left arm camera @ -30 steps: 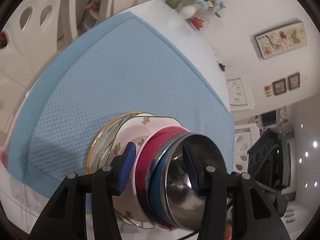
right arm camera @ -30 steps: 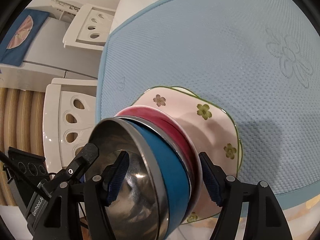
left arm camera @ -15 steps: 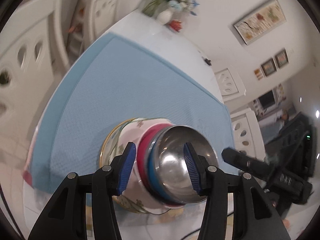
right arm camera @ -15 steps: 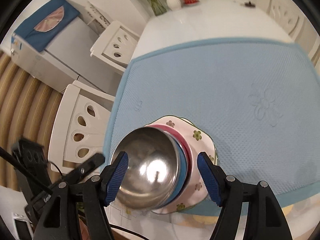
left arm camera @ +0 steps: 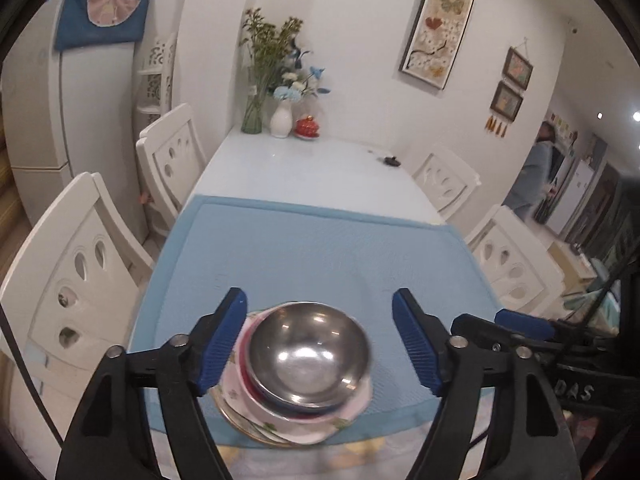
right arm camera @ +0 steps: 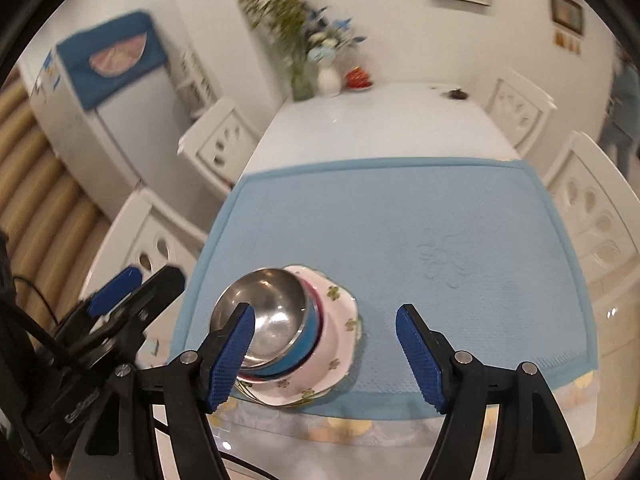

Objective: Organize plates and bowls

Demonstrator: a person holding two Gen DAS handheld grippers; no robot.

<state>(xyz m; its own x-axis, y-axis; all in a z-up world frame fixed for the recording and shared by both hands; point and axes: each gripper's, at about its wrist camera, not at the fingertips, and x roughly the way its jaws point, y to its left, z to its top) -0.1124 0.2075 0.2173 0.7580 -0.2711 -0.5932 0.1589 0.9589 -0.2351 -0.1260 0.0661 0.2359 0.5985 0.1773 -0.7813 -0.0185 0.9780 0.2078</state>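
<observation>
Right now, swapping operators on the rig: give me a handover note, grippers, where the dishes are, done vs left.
Left gripper: open, empty, above the stack.
Right gripper: open, empty, to the stack's right.
Dishes: one stack at the near edge of the blue mat: steel bowl on top, blue bowl and red bowl under it, on the floral plate.
Done: stacking looks finished.
Left: no loose dishes in view; confirm, then retract.

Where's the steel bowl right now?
The steel bowl tops the nested stack on the floral plate, near the front edge of the blue mat, left of centre in the right wrist view; both grippers are open.
</observation>
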